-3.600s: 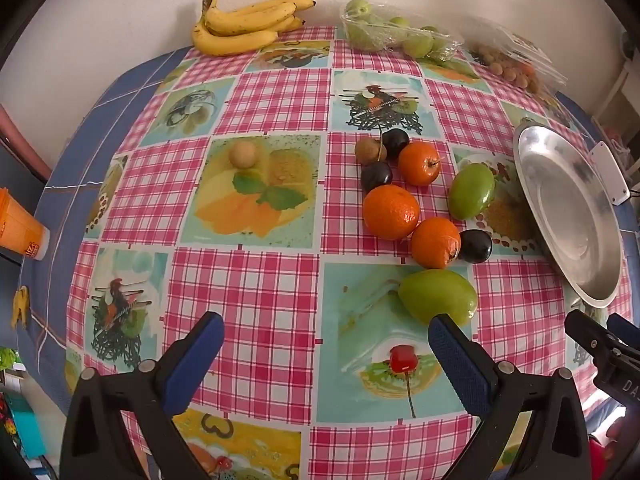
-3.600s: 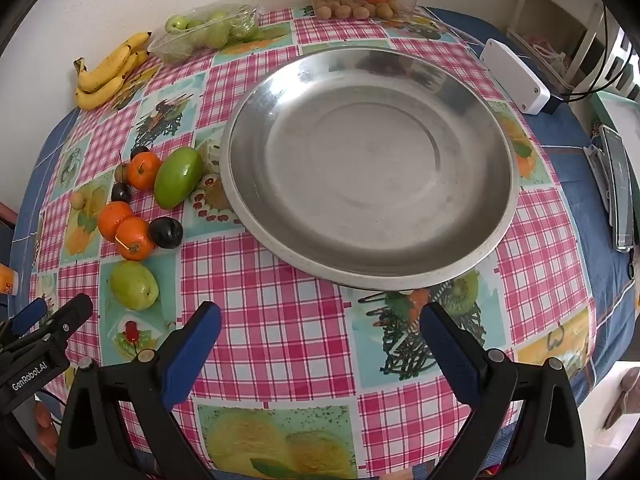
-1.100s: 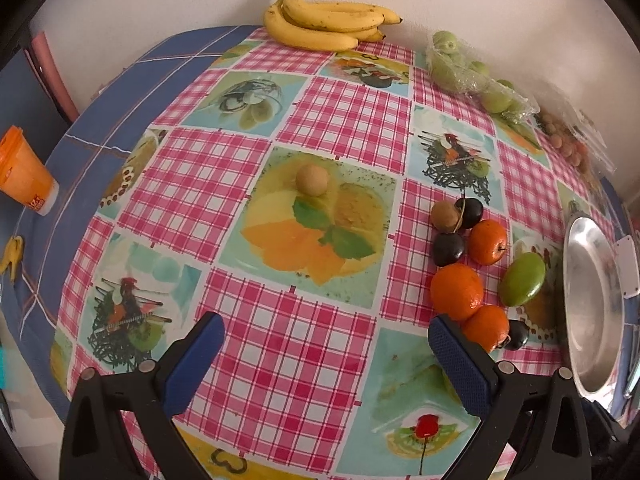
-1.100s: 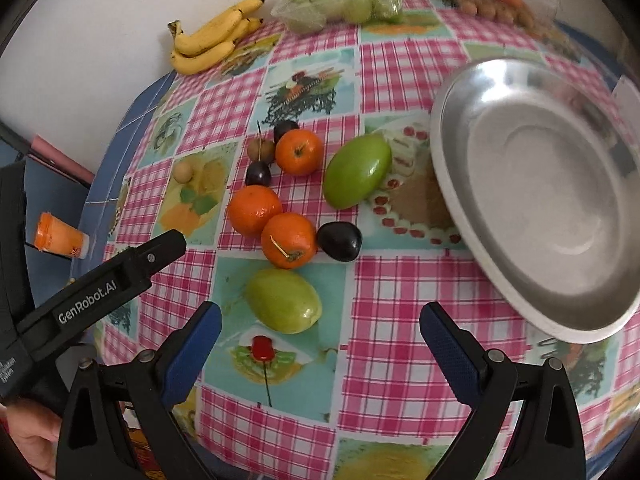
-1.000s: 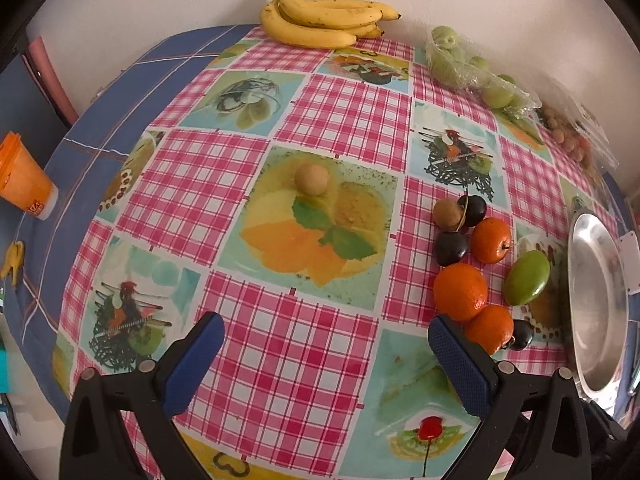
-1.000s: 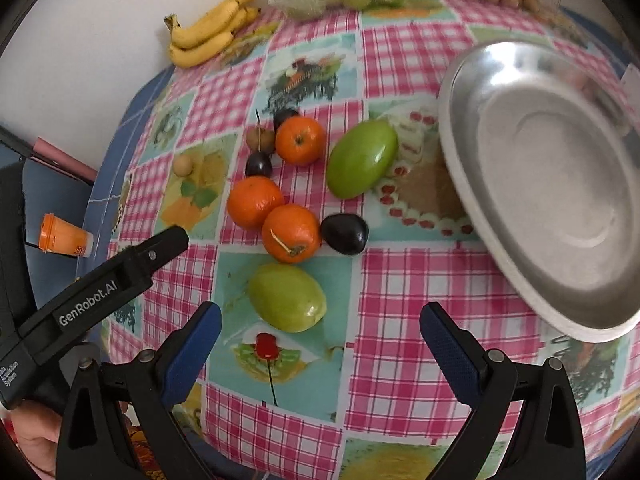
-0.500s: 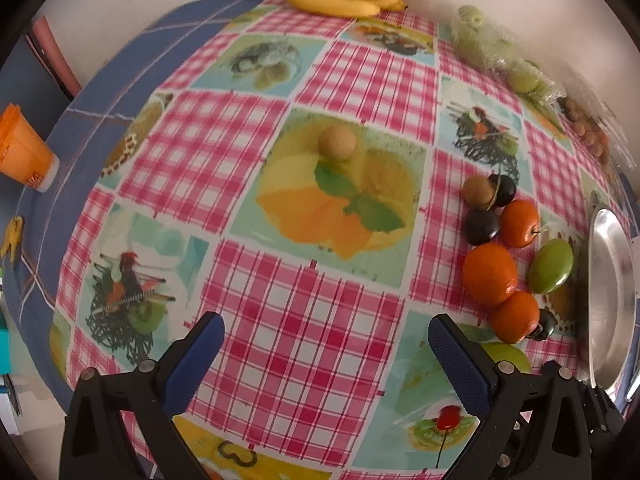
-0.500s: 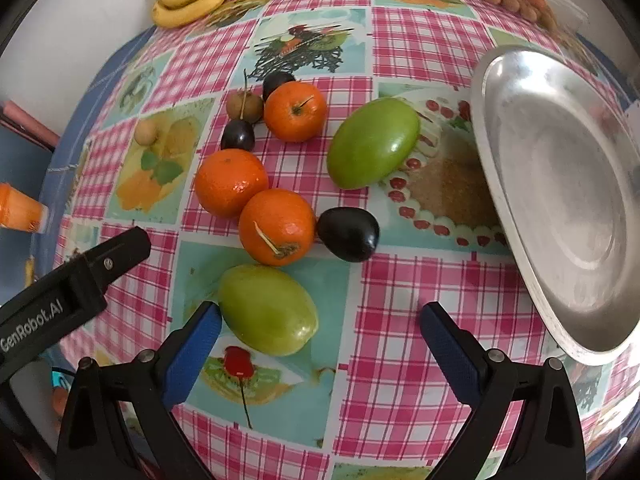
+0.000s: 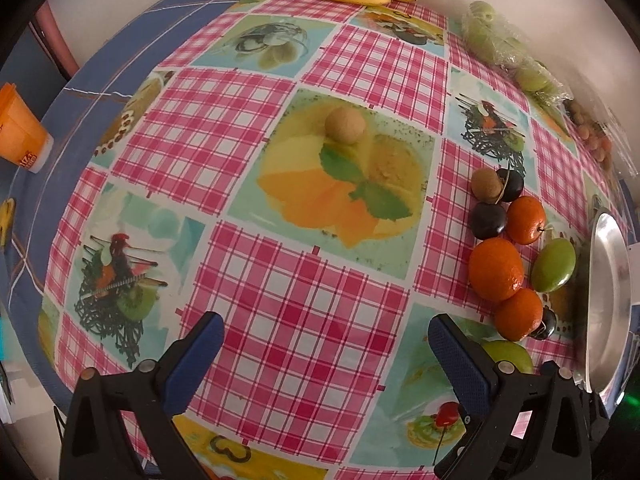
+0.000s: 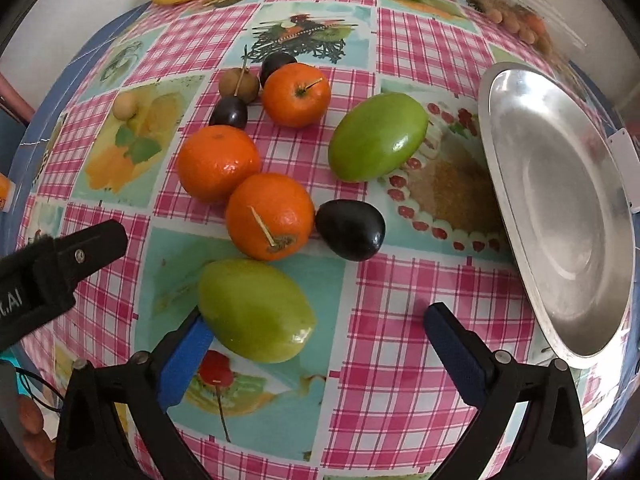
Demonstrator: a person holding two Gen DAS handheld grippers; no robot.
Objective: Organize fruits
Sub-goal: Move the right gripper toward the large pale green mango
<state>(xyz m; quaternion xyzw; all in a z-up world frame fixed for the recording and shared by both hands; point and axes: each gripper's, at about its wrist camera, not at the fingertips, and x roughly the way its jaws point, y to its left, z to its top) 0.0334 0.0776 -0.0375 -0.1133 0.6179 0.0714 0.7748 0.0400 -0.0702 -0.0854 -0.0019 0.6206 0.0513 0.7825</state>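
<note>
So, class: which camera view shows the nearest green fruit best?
The right wrist view: the green fruit shows whole, just ahead of the right gripper. The left wrist view shows only its top behind a finger.

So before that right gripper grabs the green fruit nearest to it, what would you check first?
1. Right gripper open: ok, jaws spread wide.
2. Nearest green fruit between the jaws: not ok, it sits toward the left finger, perhaps touching its pad.
3. Neighbours clear: not ok, the stemmed orange looks to touch the fruit's far side and may roll.
4. Metal plate has room: ok, nothing lies in it.
5. Left gripper out of the way: ok, open over bare tablecloth, holding nothing.
</note>
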